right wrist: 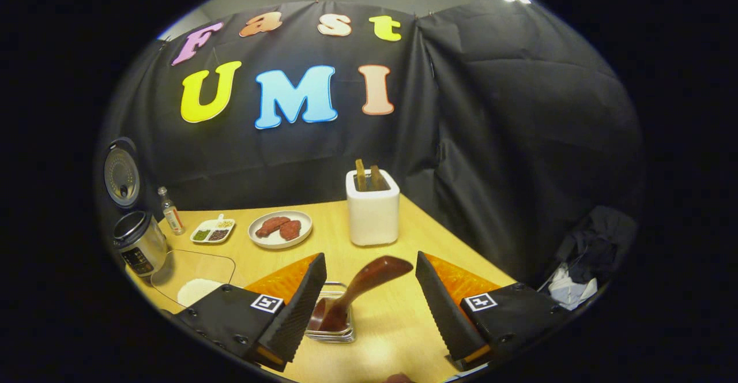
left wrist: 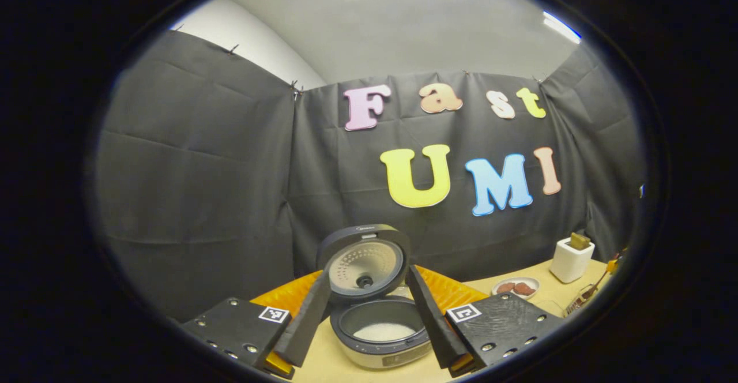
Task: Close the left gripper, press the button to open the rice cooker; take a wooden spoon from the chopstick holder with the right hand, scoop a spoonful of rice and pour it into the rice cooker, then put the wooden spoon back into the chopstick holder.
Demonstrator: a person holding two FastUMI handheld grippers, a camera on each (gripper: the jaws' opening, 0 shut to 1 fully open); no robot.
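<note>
Ahead, the tan table (right wrist: 398, 319) runs to black cloth walls, with the white chopstick holder (right wrist: 373, 214) at the back. My left gripper (left wrist: 369, 314) is spread around the open rice cooker (left wrist: 380, 331); my right gripper (right wrist: 369, 308) is spread, holding nothing, a brown spoon (right wrist: 357, 290) in a glass dish lying between its fingers.

The rice cooker (left wrist: 380, 325) stands open, lid upright, white rice inside. The white chopstick holder (right wrist: 373, 209) stands upright, holding wooden handles.

Table (right wrist: 398, 319): rice cooker (right wrist: 138, 244) far left; bottle (right wrist: 171, 211), condiment dish (right wrist: 213, 230), plate (right wrist: 280, 229), chopstick holder (right wrist: 373, 207) in a row rightward; glass dish (right wrist: 334, 314) in front.
</note>
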